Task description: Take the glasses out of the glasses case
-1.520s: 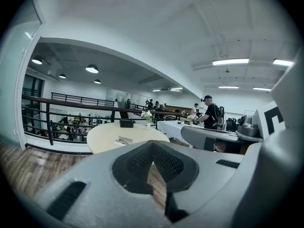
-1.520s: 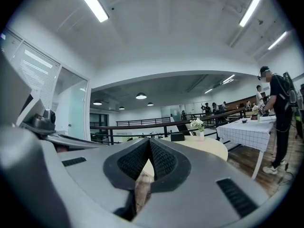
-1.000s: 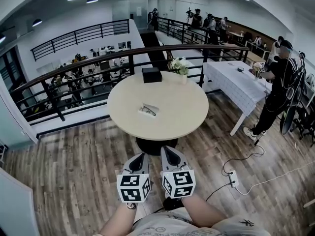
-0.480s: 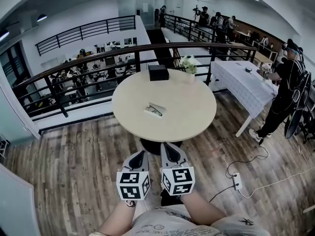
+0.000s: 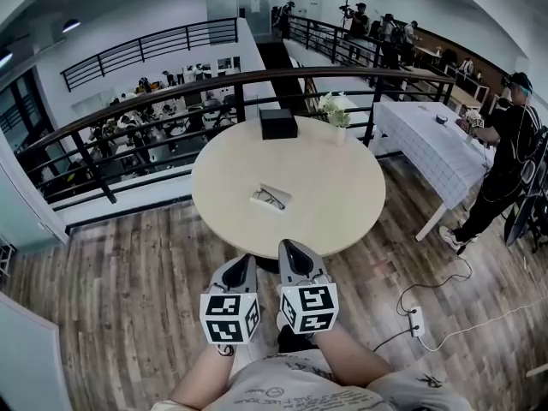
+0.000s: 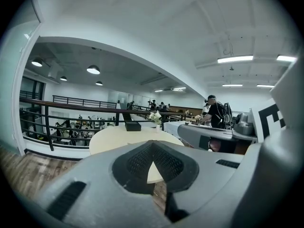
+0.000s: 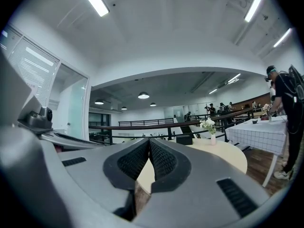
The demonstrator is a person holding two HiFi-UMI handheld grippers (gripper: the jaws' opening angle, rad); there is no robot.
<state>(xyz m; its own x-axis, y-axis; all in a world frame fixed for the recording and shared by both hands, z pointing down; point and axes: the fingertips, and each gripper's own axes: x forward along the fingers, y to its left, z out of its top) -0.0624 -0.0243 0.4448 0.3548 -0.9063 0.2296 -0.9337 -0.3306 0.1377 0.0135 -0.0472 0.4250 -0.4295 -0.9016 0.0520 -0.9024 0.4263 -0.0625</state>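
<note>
While the glasses case (image 5: 272, 199) lies on the table (image 5: 347, 187), left tool (image 5: 241, 265) and right tool (image 5: 288, 250) are closed.

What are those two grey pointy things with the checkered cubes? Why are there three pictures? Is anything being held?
They are two grabbing tools, a left gripper and a right gripper, one in each of a person's hands. The cubes are part of them. The head view comes from a camera on the person's head, looking down. The two gripper views come from small cameras riding on each gripper, looking along its jaws. Both pairs of jaws are closed and hold nothing. Ahead stands a round table. On it are a white glasses case with something dark on it, probably the glasses, a black box and a vase of flowers.
</note>
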